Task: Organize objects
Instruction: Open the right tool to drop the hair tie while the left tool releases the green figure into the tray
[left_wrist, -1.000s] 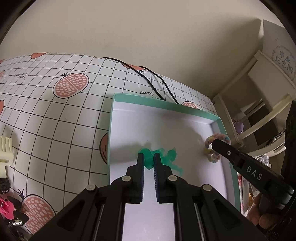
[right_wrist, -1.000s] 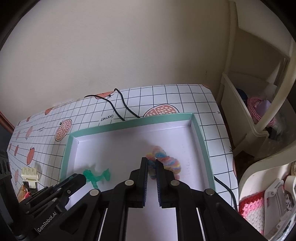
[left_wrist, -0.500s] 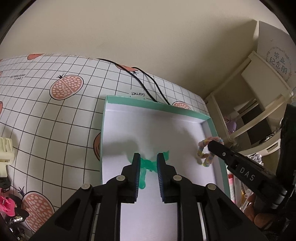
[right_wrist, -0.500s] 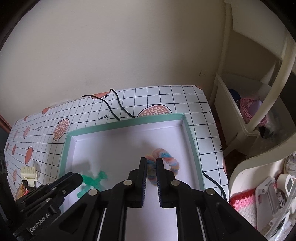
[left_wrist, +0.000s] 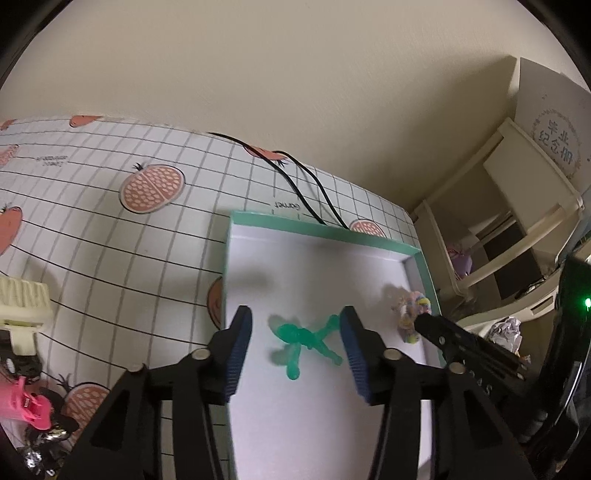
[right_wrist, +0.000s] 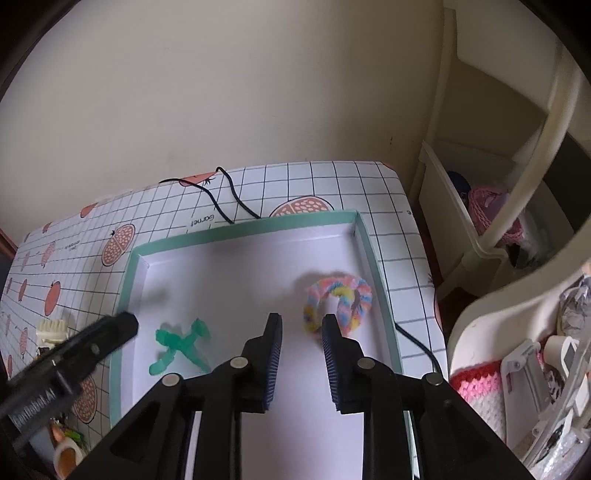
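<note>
A cream wall is running behind the desk (left_wrist: 110, 236), which is wearing a grid-patterned cloth printed with pink fruit slices. A shallow box (right_wrist: 236, 232) with a mint-green rim and white floor is sitting on the cloth, and a black cable (right_wrist: 225, 199) is trailing off behind its far wall. The left gripper (left_wrist: 295, 325) is hovering over the box with its fingers spread wide, and the green toy figure (left_wrist: 306, 341) is lying on the white floor between them, untouched. The right gripper (right_wrist: 301, 325) is also holding its fingers apart, with the pastel fuzzy ring (right_wrist: 338, 301) lying loose just beyond the fingertips, near the box's right wall. A cream shelf unit (right_wrist: 480, 206) is standing beside the desk.
</note>
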